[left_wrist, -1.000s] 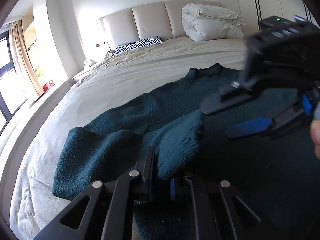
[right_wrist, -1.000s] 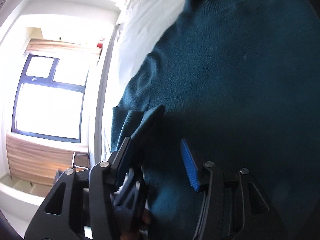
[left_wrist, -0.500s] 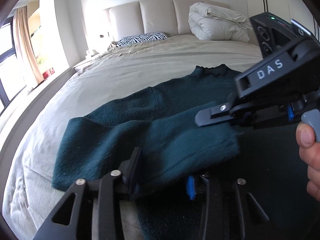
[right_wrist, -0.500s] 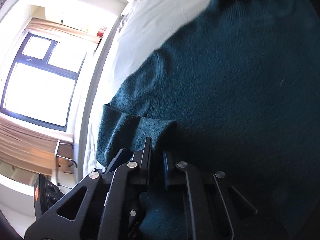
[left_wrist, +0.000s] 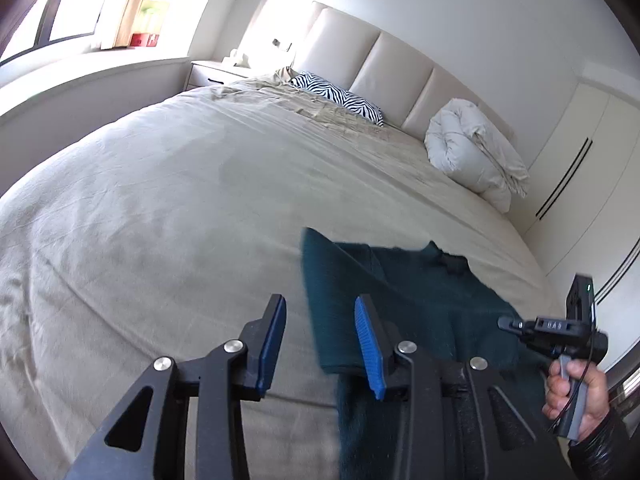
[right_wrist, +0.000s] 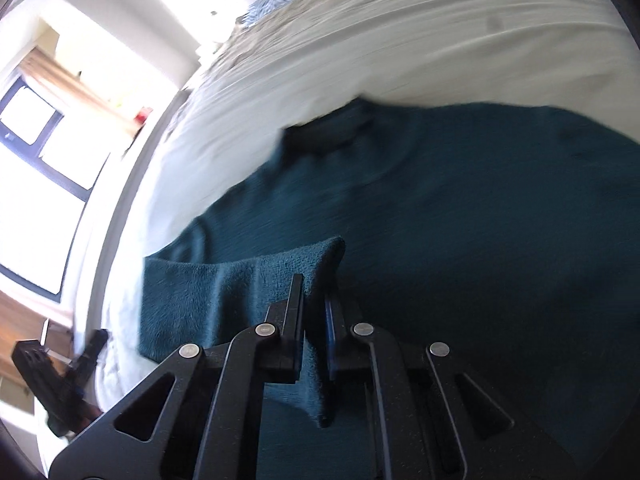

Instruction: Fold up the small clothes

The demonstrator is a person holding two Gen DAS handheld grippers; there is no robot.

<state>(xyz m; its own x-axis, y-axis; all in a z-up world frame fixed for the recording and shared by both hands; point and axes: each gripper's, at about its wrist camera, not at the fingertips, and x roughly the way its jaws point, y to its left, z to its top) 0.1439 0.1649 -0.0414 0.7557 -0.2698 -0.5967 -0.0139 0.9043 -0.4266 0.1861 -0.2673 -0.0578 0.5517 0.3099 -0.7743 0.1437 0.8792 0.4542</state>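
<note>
A dark teal knit sweater [left_wrist: 400, 292] lies on the beige bed [left_wrist: 180, 208]. Its left sleeve is folded over the body. My left gripper [left_wrist: 320, 340] is open and empty, lifted above the bed just left of the sweater's folded edge. My right gripper [right_wrist: 314, 320] is shut on the folded sleeve [right_wrist: 240, 280] and holds it over the sweater's body [right_wrist: 460, 220]. The right gripper also shows at the right edge of the left wrist view [left_wrist: 516, 326], held in a hand. The left gripper shows small at the lower left of the right wrist view [right_wrist: 90, 356].
A zebra-print pillow [left_wrist: 340, 98] and a rolled white duvet [left_wrist: 472, 156] lie at the head of the bed by the padded headboard [left_wrist: 380, 64]. A nightstand [left_wrist: 216, 72] and window [left_wrist: 60, 20] are on the left. White wardrobes [left_wrist: 580, 184] stand to the right.
My left gripper let go of the sleeve, opened and pulled back up to the left. My right gripper closed on the sleeve and carried it across over the sweater's body.
</note>
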